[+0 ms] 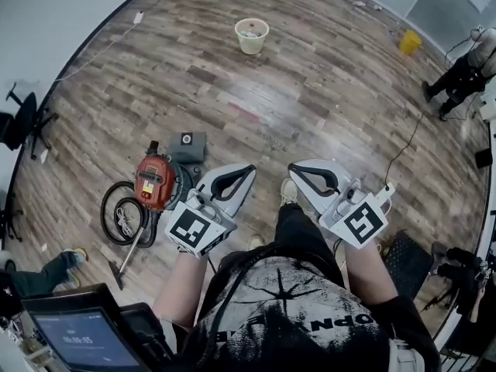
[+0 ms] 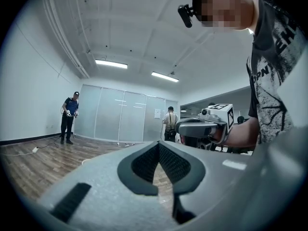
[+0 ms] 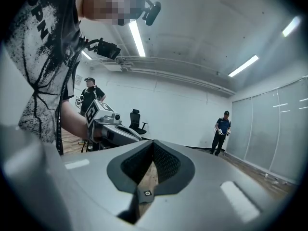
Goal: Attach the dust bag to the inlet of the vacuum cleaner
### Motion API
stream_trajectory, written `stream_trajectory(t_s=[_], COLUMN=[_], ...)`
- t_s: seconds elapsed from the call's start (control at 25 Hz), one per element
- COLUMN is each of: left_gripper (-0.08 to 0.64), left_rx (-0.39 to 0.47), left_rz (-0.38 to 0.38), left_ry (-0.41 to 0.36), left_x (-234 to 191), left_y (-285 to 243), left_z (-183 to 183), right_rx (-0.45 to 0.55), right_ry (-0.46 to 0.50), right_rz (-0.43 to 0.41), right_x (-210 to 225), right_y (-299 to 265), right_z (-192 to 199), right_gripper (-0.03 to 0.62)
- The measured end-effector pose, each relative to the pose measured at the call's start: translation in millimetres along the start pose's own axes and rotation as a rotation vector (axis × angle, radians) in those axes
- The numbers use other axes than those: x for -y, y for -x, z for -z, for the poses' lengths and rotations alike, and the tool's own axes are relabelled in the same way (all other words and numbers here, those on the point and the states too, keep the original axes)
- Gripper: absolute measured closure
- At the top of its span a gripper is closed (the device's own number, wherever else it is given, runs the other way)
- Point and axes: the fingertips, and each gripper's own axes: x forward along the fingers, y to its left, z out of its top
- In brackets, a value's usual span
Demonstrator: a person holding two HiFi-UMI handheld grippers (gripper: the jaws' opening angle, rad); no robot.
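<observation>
Wood-plank floor (image 1: 310,76) runs across the whole room, bounded on the far left by a white wall where a black office chair (image 1: 19,118) stands and a white cable (image 1: 101,49) trails over the boards. Nearer me on the left, the red vacuum cleaner (image 1: 155,180) sits on the floor with its black hose (image 1: 124,211) coiled beside it. The grey dust bag (image 1: 188,146) lies flat just beyond it, its round-holed collar facing up, well apart from both my tongs. My left gripper (image 1: 246,172) is held out over the floor, jaws pressed together with nothing between them. A pale bucket (image 1: 252,36) stands farther off in the open middle. My right gripper (image 1: 296,172) is likewise pressed together and empty, its tip near the left one. At the far right are a yellow container (image 1: 409,42) and a crouching person (image 1: 461,76) by the glass partition.
</observation>
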Motion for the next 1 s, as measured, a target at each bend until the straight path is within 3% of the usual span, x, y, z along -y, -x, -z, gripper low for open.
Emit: stream_trajectory(t_s=[0.2, 0.36, 0.76, 1.0], left_gripper=[0.555, 0.555, 0.555, 0.555], left_rx=[-0.015, 0.02, -0.015, -0.005], left_rz=[-0.027, -0.063, -0.137, -0.199], left_ry=[0.012, 0.008, 0.008, -0.015], left_x=[-33.3, -64.0, -138.9, -172.9], left_y=[-38.7, -82.5, -181.5, -216.5], left_z=[2.9, -17.8, -39.8, -50.7], right_rx=[0.034, 0.07, 0.054, 0.062], right_ry=[-0.003, -0.007, -0.008, -0.004], right_rz=[-0.03, -0.076, -0.156, -0.212], right_x=[53.5, 104.6, 230.0, 277.9], right_y=[-17.3, -33.0, -55.9, -67.9], right_z=[6.7, 7.3, 31.9, 44.8], right_gripper=[0.586, 0.586, 0.586, 0.586])
